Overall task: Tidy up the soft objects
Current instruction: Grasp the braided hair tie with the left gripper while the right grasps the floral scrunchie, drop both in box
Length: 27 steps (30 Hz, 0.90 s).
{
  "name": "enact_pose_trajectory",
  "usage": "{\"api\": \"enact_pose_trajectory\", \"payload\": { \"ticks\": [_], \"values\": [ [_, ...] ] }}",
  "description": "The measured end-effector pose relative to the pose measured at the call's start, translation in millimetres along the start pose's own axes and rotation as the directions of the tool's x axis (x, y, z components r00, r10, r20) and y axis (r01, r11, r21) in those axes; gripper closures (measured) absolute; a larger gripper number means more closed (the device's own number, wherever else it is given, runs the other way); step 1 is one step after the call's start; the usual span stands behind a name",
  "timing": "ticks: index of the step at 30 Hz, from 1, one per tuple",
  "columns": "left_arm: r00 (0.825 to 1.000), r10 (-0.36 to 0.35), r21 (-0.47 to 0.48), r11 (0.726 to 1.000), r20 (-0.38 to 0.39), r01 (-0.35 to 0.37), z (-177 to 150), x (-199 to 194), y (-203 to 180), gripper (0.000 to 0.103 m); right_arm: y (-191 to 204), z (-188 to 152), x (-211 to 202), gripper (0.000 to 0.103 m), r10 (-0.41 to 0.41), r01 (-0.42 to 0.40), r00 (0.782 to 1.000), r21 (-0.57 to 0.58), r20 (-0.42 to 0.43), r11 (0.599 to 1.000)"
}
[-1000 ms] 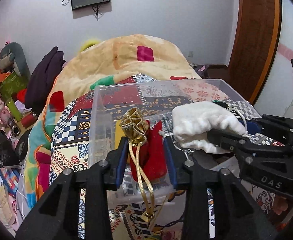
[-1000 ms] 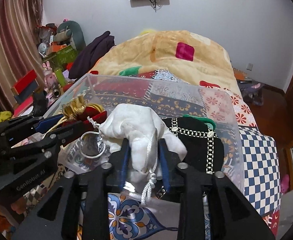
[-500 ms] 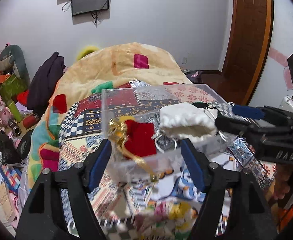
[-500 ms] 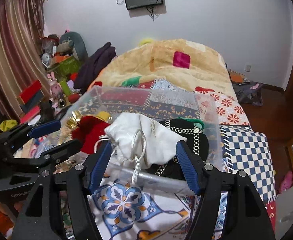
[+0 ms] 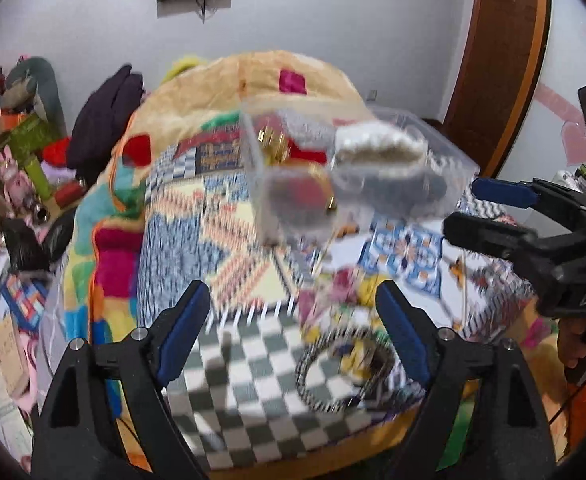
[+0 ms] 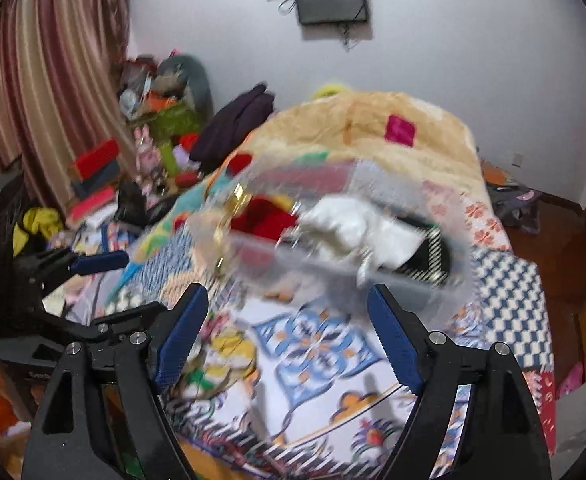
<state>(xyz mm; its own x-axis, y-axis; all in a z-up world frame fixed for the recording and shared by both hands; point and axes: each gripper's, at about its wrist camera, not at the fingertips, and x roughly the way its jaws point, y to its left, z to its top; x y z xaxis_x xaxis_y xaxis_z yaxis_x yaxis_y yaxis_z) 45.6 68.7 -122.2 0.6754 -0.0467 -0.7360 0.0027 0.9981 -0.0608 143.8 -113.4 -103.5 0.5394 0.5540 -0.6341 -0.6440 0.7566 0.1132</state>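
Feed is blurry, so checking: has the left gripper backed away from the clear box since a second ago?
Yes. The left gripper has let go of the red pouch and pulled back from the clear box, now open over the checkered blanket.

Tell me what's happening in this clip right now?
A person is sorting soft pouches into a clear bin on the bed. A red pouch, a white pouch and a black one lie in the bin. The left hand-held gripper and right hand-held gripper are both open and empty, held short of the bin. The frames are motion-blurred.
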Motion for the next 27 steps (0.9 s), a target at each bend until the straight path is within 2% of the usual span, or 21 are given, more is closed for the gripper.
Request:
{"api": "enact_pose_trajectory", "payload": {
  "ticks": [4, 6, 8, 10, 12, 13, 14, 16, 17, 19, 21, 27],
  "values": [
    [0.999, -0.011, -0.024, 1.0, -0.04, 0.01, -18.8, 8.3, 8.0, 0.019, 10.0, -19.0, 28.2, 0.024, 0.016, -0.016, 0.996, -0.005, -0.091, 1.0],
    [0.998, -0.019, -0.035, 0.999, -0.062, 0.017, -27.6, 12.9, 11.0, 0.026, 12.9, -24.7, 42.6, 0.025, 0.027, -0.028, 0.991, -0.004, -0.135, 1.0],
    [0.996, -0.027, -0.039, 0.999, -0.08, 0.024, -33.3, 16.8, 13.6, 0.033, 15.3, -29.8, 54.9, 0.036, 0.036, -0.038, 0.984, -0.005, -0.173, 0.999],
    [0.998, -0.017, -0.023, 1.0, -0.064, 0.016, -37.1, 14.5, 12.5, 0.039, 16.6, -34.5, 68.5, 0.043, 0.063, -0.064, 0.973, 0.001, -0.221, 0.998],
    [0.998, -0.011, -0.009, 1.0, -0.056, 0.01, -38.4, 14.4, 10.4, 0.047, 19.3, -37.7, 74.2, 0.047, 0.071, -0.073, 0.967, -0.001, -0.245, 0.997],
    [0.999, -0.007, 0.002, 1.0, -0.051, 0.007, -38.7, 14.6, 8.8, 0.052, 21.6, -38.2, 73.5, 0.05, 0.061, -0.066, 0.971, -0.017, -0.231, 0.998],
    [0.999, -0.001, 0.012, 1.0, -0.046, 0.002, -38.9, 15.4, 7.9, 0.056, 24.0, -38.2, 73.3, 0.06, 0.065, -0.073, 0.971, -0.026, -0.232, 0.997],
    [0.999, 0.008, 0.03, 1.0, -0.038, -0.007, -39.7, 15.9, 4.1, 0.072, 27.9, -37.7, 71.9, 0.076, 0.075, -0.087, 0.971, -0.043, -0.226, 0.995],
    [0.999, 0.008, 0.035, 0.999, -0.036, -0.007, -40.3, 15.8, 2.9, 0.075, 29.1, -38.1, 71.2, 0.082, 0.082, -0.095, 0.971, -0.047, -0.223, 0.994],
    [0.999, 0.01, 0.046, 0.999, -0.035, -0.009, -40.3, 16.4, 0.9, 0.088, 31.2, -38.8, 68.9, 0.09, 0.07, -0.084, 0.975, -0.054, -0.212, 0.995],
    [0.999, 0.007, 0.052, 0.999, -0.041, -0.005, -39.4, 16.9, -1.0, 0.096, 27.8, -40.1, 68.7, 0.091, 0.065, -0.076, 0.976, -0.045, -0.207, 0.996],
    [0.999, -0.022, 0.042, 0.999, -0.035, 0.024, -35.3, 17.5, -6.3, 0.098, 10.8, -40.4, 57.9, 0.095, 0.047, -0.045, 0.986, 0.018, -0.159, 0.999]
  ]
}}
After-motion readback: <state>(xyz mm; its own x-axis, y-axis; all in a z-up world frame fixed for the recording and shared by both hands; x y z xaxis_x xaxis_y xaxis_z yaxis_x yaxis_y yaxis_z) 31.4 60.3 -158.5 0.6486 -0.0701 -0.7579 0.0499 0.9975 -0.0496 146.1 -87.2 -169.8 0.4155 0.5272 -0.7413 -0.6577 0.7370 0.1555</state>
